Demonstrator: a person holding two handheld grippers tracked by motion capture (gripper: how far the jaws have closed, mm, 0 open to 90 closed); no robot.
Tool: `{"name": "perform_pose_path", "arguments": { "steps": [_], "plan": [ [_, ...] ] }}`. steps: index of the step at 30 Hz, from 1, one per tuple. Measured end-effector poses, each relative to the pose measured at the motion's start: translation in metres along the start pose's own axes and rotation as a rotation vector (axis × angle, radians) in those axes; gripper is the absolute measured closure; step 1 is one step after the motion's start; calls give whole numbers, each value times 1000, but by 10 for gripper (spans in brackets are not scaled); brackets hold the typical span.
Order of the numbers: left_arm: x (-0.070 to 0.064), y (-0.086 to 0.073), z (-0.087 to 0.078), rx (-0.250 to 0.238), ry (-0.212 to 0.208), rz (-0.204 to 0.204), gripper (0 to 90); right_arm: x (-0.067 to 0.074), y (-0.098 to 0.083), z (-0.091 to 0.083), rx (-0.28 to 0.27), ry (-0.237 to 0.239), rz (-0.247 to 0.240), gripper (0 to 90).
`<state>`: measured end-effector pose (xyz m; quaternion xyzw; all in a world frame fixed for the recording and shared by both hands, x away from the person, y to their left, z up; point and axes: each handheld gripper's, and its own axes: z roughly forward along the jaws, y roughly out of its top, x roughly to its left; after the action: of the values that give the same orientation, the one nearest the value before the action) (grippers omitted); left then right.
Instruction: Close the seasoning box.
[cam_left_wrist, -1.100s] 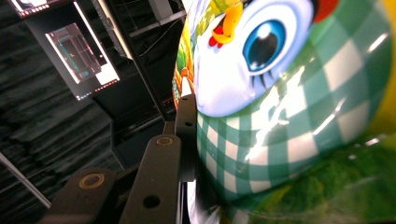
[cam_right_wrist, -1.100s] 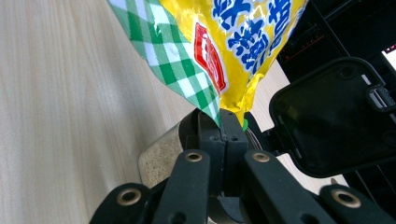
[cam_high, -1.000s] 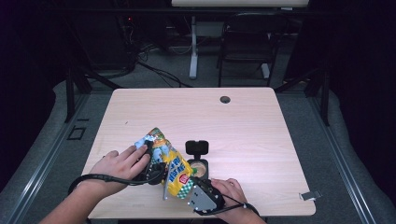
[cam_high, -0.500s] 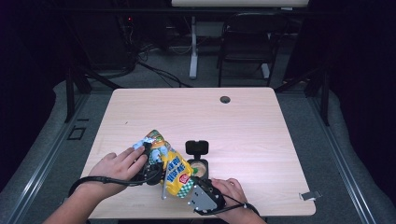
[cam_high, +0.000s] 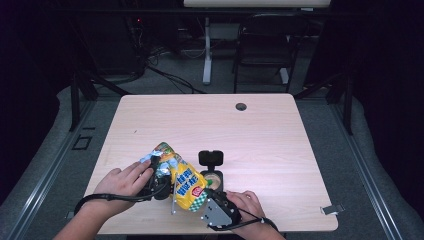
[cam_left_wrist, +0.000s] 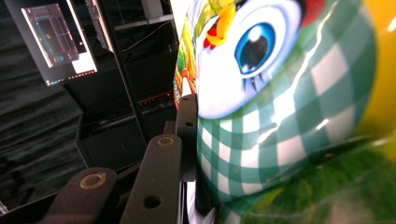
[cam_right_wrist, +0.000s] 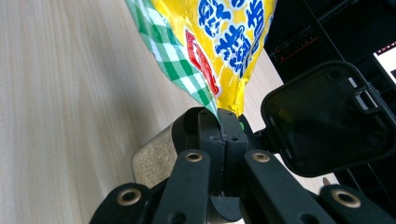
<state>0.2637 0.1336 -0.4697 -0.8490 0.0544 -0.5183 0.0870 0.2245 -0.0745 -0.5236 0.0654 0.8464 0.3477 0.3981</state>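
Note:
A yellow snack bag (cam_high: 186, 184) with a green-checked end hangs tilted over the table's near edge, held between both grippers. My left gripper (cam_high: 159, 176) clamps the bag's upper body; in the left gripper view one black jaw presses against the bag (cam_left_wrist: 289, 107), while the other jaw is hidden behind it. My right gripper (cam_right_wrist: 226, 116) is shut on the bag's lower corner (cam_right_wrist: 219, 56). Just below that corner stands a small clear container (cam_right_wrist: 154, 161) of pale grains, its black flip lid (cam_right_wrist: 327, 121) standing open. In the high view the container (cam_high: 214, 178) and lid (cam_high: 211, 158) sit right of the bag.
The light wooden table (cam_high: 260, 130) has a round cable hole (cam_high: 241, 106) near its far edge. Cables trail from both grippers by the front edge. A chair and desk legs stand on the floor beyond the table.
The bag's top end and the left hand have sunk slightly toward the near edge. The right gripper has kept still on the bag's corner.

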Motion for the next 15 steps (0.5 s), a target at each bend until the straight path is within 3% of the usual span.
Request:
{"name": "perform_pose_path", "arguments": {
  "steps": [11,13,15],
  "plan": [
    [-8,-4,5,-15,-25,-72,772,0,2,1,6,2,-9,900],
    [-9,-4,5,-13,-29,-70,772,0,2,1,3,0,-9,900],
    [-11,-6,6,-23,-32,-100,772,0,3,0,16,-2,-31,900]
  ]
}}
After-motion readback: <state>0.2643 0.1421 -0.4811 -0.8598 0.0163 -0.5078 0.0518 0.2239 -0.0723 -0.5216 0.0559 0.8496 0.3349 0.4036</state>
